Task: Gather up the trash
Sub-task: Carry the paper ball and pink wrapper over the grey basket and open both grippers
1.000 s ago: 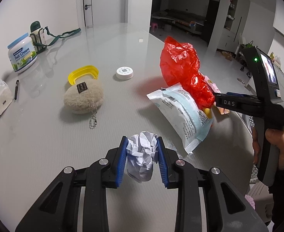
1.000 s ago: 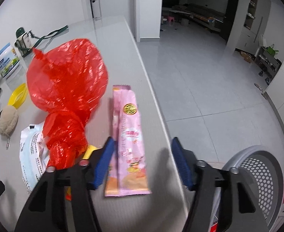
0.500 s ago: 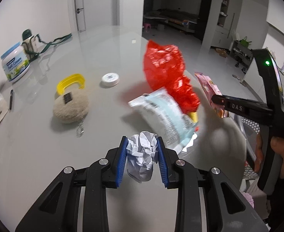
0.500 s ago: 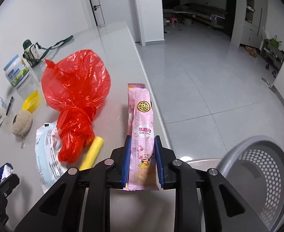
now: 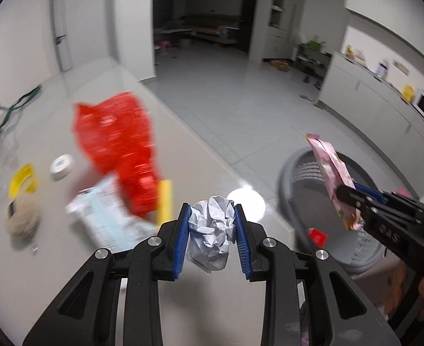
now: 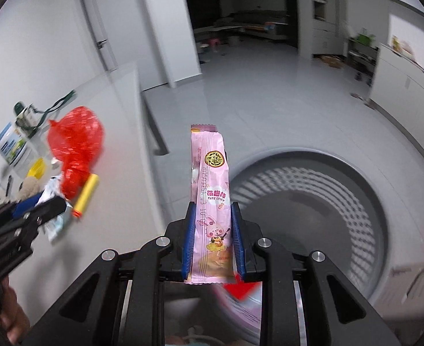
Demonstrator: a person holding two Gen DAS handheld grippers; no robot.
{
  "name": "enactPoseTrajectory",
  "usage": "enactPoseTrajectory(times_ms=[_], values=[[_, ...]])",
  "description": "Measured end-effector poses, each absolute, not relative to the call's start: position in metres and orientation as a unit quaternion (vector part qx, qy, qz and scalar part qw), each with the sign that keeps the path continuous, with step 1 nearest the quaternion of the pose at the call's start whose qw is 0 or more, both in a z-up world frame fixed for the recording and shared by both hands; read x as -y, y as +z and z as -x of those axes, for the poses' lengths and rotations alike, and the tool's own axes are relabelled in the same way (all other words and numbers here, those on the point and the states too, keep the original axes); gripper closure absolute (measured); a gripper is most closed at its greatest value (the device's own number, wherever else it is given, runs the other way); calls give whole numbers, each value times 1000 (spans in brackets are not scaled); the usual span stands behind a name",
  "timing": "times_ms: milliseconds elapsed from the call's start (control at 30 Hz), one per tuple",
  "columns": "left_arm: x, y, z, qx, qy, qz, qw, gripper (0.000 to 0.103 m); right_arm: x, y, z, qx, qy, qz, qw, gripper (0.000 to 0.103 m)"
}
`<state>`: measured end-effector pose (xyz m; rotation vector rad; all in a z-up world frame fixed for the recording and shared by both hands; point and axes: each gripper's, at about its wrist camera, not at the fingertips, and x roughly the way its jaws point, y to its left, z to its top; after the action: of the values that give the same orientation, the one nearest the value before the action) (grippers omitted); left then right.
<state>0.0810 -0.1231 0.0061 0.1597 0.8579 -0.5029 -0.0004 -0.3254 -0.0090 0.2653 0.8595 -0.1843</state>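
Observation:
My left gripper (image 5: 211, 219) is shut on a crumpled white paper ball (image 5: 211, 229), held near the table's right edge. My right gripper (image 6: 213, 216) is shut on a long pink snack wrapper (image 6: 212, 196), which hangs over the grey perforated basket (image 6: 356, 199) on the floor. The left wrist view shows the same wrapper (image 5: 331, 173) in the right gripper (image 5: 349, 197) above the basket (image 5: 304, 173). On the table lie a red plastic bag (image 5: 119, 150), a pale blue-white packet (image 5: 108, 219) and a yellow stick (image 5: 164, 199).
A round white lid (image 5: 62, 166), a yellow clip (image 5: 22, 181) and a beige plush pouch (image 5: 21, 216) lie further left on the table. A milk powder tub (image 6: 9, 147) stands by the wall. Red and pink scraps (image 5: 317, 236) lie in the basket.
Both grippers have swung right, off the table toward the basket. The right gripper closed on the pink wrapper and lifted it off the table. The paper ball stayed gripped.

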Motion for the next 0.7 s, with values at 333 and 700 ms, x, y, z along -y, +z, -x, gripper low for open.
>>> enactPoseTrajectory(times_ms=[333, 700], values=[[220, -10, -70, -422, -326, -105, 840, 73, 393, -20, 64, -412, -159, -174, 880, 80], [277, -30, -64, -431, -337, -137, 826, 72, 420, -40, 84, -414, -172, -203, 870, 80]])
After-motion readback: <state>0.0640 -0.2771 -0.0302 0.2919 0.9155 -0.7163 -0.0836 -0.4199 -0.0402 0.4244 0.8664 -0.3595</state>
